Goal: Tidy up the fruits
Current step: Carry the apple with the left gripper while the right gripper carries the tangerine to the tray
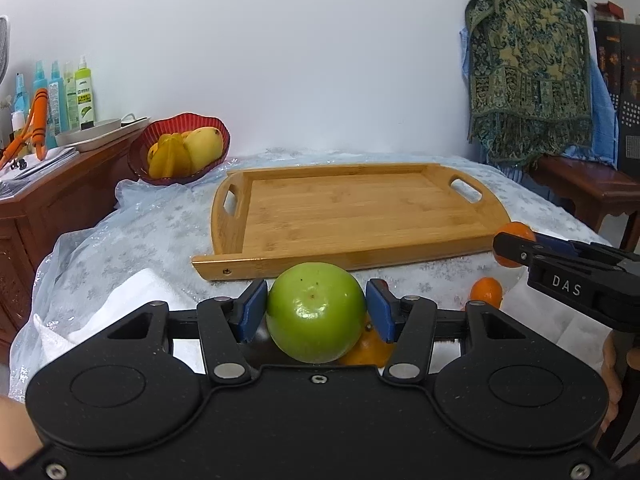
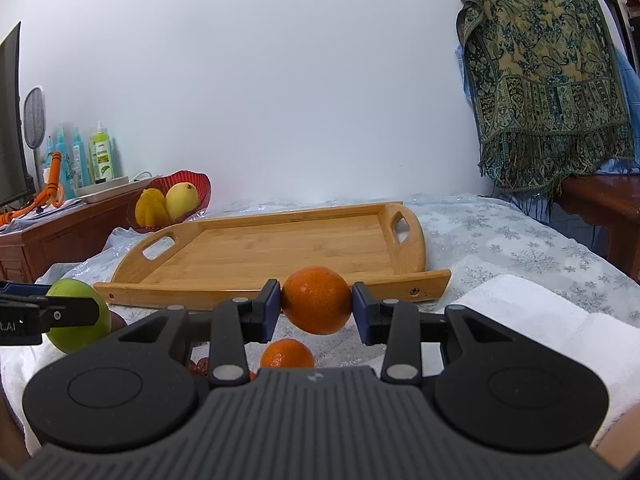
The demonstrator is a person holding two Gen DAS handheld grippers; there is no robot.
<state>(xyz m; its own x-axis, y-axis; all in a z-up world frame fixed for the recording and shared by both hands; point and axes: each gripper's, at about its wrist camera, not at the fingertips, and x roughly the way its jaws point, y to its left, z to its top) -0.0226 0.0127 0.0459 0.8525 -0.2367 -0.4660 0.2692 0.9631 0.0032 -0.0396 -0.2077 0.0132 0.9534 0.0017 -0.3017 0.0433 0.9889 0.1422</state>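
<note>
My left gripper (image 1: 316, 310) is shut on a green apple (image 1: 316, 312), held just in front of the near rim of the empty bamboo tray (image 1: 352, 208). My right gripper (image 2: 316, 304) is shut on an orange (image 2: 317, 300), also in front of the tray (image 2: 272, 248). In the left wrist view the right gripper (image 1: 516, 248) shows at the right with its orange (image 1: 518, 232). In the right wrist view the apple (image 2: 78, 320) shows at the left. Small oranges (image 1: 486, 292) (image 2: 287, 354) lie on the cloth below the grippers, one partly hidden behind the apple (image 1: 368, 350).
A red bowl (image 1: 180, 148) holding a mango and starfruit stands at the back left of the table. A wooden cabinet (image 1: 44, 200) with spray bottles is on the left. A white folded towel (image 2: 540, 320) lies at the right. A patterned cloth (image 1: 528, 68) hangs over furniture at the right.
</note>
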